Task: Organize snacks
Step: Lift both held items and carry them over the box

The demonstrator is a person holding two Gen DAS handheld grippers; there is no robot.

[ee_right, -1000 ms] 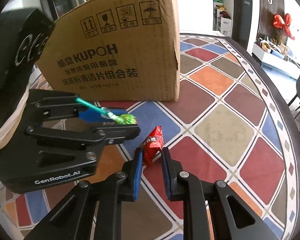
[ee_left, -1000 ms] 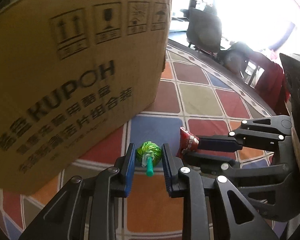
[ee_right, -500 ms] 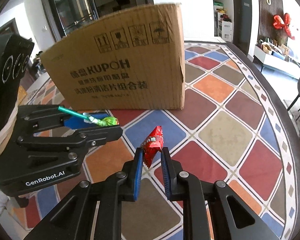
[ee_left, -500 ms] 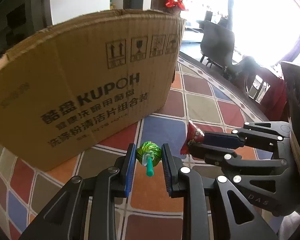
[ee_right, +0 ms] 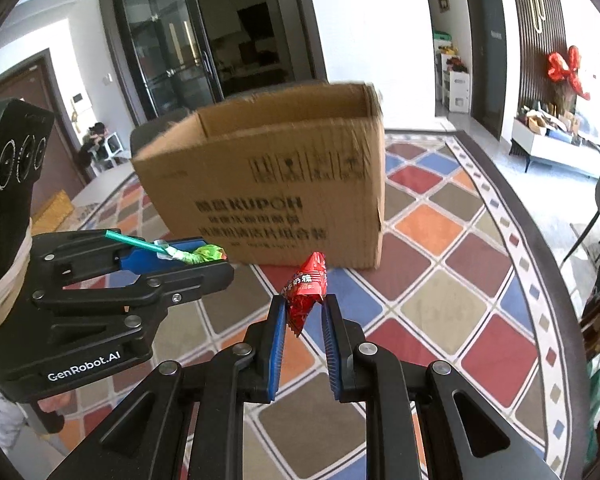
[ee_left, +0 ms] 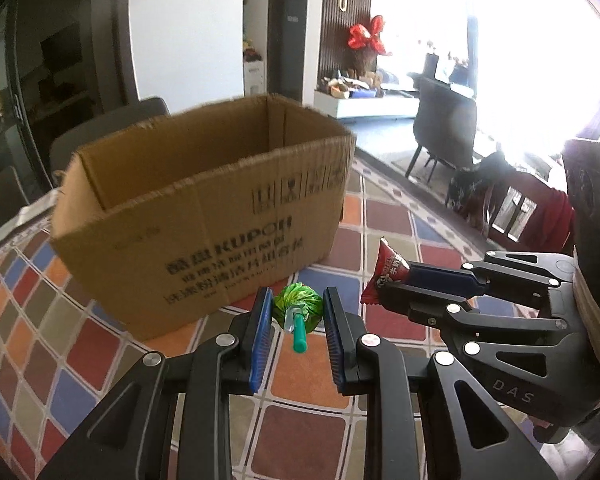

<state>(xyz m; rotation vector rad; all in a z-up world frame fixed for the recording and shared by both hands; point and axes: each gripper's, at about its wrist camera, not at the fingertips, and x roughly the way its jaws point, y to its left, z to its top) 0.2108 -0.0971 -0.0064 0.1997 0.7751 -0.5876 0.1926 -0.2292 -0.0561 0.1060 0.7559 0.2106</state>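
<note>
My left gripper is shut on a green-wrapped lollipop with a teal stick. It also shows in the right wrist view. My right gripper is shut on a red snack packet, seen also in the left wrist view. Both grippers hover side by side above the table, in front of an open brown cardboard box printed KUPOH. The part of the box's inside that shows holds nothing.
The table carries a cloth of coloured diamonds with a dark curved edge at the right. Dark chairs stand beyond the table. A grey chair stands behind the box.
Both grippers have risen with their snacks, from low near the cloth to about the height of the box's rim. The box's open top has come into view.
</note>
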